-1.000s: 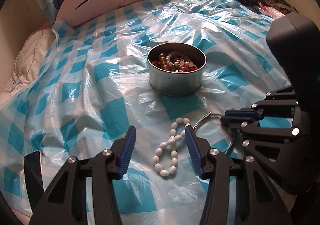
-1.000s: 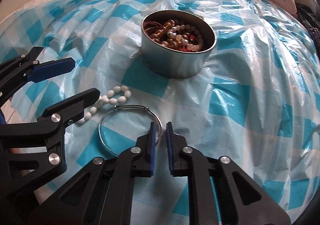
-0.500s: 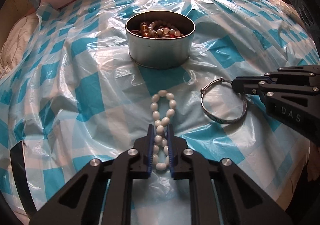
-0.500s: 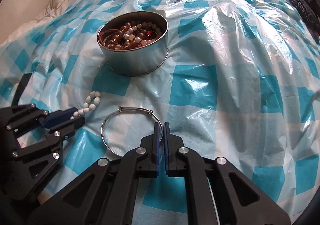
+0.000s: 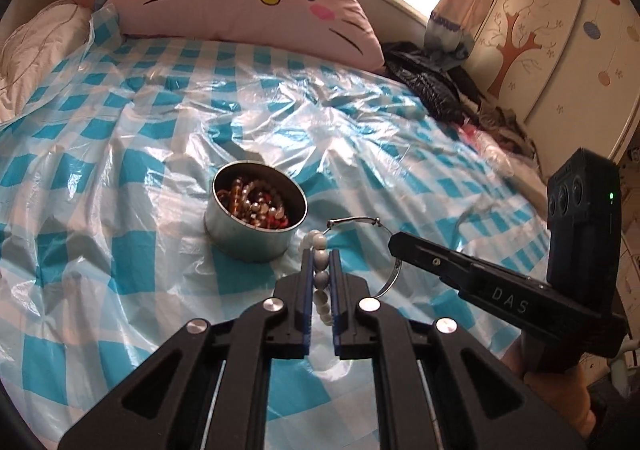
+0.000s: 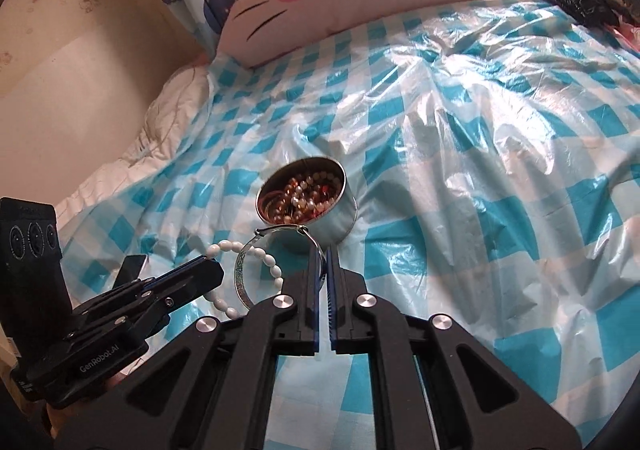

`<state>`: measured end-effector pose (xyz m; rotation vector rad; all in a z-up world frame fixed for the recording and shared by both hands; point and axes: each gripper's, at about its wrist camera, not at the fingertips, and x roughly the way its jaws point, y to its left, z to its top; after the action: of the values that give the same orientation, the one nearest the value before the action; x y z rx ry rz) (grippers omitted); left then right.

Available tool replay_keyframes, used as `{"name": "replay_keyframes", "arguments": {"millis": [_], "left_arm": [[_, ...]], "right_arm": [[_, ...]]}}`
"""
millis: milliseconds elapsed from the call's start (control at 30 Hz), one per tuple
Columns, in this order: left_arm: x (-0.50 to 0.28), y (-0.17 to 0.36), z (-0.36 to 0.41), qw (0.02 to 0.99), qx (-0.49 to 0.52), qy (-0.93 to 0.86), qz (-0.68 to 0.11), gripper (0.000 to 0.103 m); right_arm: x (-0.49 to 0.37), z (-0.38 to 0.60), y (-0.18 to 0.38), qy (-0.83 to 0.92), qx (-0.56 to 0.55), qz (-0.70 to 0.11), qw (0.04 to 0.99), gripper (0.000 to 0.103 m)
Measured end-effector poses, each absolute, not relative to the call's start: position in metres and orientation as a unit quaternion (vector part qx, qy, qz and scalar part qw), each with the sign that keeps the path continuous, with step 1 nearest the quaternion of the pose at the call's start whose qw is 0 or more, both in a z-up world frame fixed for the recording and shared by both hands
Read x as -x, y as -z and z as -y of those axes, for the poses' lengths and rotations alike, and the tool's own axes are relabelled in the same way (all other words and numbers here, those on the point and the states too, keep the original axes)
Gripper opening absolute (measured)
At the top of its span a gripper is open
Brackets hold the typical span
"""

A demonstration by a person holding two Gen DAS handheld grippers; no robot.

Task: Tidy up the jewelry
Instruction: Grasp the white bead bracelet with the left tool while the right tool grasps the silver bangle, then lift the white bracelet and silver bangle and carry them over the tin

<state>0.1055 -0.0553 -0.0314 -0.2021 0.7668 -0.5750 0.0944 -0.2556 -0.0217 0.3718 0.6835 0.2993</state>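
bed covered in a blue and white checked plastic sheet [image 5: 132, 153], pink cat-face pillow [image 5: 248, 5] at the top of both frames, dark clothes [image 5: 432, 85] heaped at the right in the left view. round metal tin [image 5: 250, 221] full of mixed beads sits mid-frame on the sheet. my left gripper [image 5: 320, 270] is clamped on the white bead bracelet [image 5: 320, 262], beads pinched between the blue pads, the loop hanging clear of the sheet. my right gripper [image 6: 323, 270] is closed tight on the thin silver bangle [image 6: 244, 270], which sticks out left of the pads, just in front of the tin. bracelet and bangle overlap low centre in the right view.
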Motion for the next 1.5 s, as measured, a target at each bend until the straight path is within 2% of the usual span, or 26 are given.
{"name": "replay_keyframes", "arguments": {"millis": [233, 533, 1500], "left_arm": [[-0.112, 0.021, 0.044, 0.892, 0.135, 0.271, -0.335, 0.008], [-0.121, 0.013, 0.045, 0.898, 0.151, 0.275, -0.309, 0.008], [-0.167, 0.018, 0.049, 0.897, 0.171, 0.266, -0.309, 0.008]], "right_arm": [[-0.083, 0.261, -0.001, -0.128, -0.174, -0.266, 0.94, 0.004], [-0.084, 0.267, -0.01, -0.115, -0.178, -0.235, 0.949, 0.004], [-0.136, 0.25, -0.005, -0.116, -0.147, -0.244, 0.951, 0.005]]}}
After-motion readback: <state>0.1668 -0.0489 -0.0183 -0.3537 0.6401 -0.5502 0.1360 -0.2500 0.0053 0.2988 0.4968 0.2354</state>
